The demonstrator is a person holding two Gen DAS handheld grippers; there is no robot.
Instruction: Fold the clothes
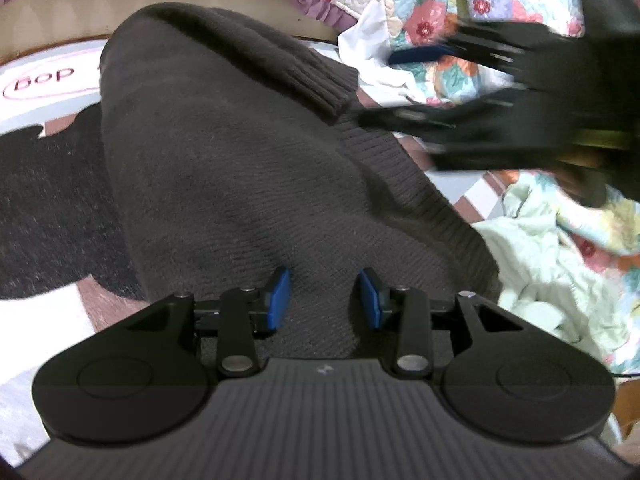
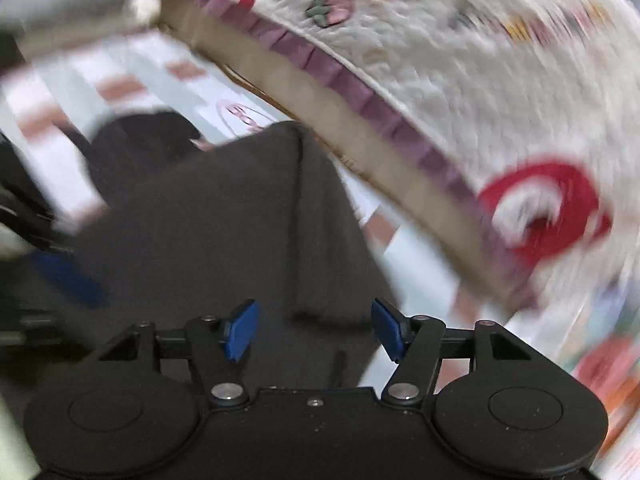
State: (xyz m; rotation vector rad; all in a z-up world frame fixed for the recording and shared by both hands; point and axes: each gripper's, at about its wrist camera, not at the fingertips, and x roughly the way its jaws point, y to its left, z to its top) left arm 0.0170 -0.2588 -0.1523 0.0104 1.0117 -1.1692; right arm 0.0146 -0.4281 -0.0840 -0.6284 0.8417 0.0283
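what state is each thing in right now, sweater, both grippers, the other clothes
sweater: dark knit, partly folded, a ribbed sleeve cuff laid across the top
left gripper: jaws part open over the sweater, pads not pressing on it
right gripper: jaws open, nothing held, blurred
pale green garment: crumpled, unfolded
floral cloth: bunched up, unfolded

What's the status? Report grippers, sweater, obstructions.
Left gripper part open, sweater bunched between pads. Right gripper open, empty, above sweater. Floral quilt and pale green garment crowd the right.
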